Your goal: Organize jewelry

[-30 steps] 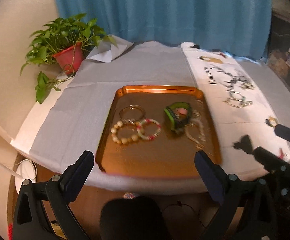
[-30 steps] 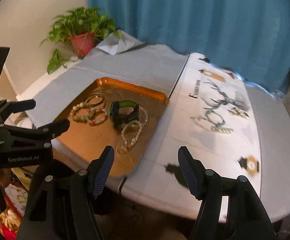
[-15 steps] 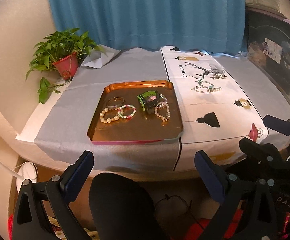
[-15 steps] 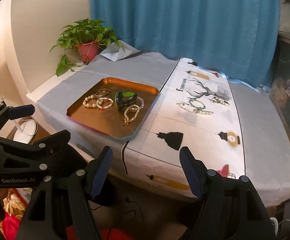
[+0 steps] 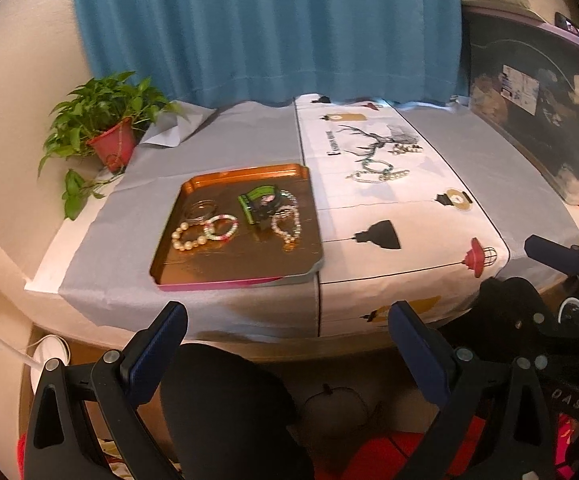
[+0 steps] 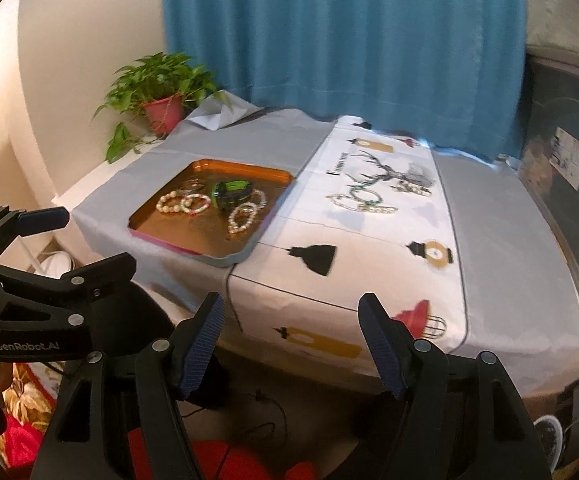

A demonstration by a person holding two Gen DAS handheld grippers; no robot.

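Well ahead of both tongs (image 5: 287, 334) (image 6: 291, 328) — tray (image 5: 225, 278), jewelry (image 5: 205, 230) inside

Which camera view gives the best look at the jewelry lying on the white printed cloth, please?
The right wrist view: the loose jewelry sits nearer the frame's middle, its beaded loops distinct. The left wrist view shows the same pieces smaller, farther right and blurrier.

One tray (image 5: 177, 280), one potted plant (image 5: 105, 128), two grippers, one curtain (image 5: 265, 28).
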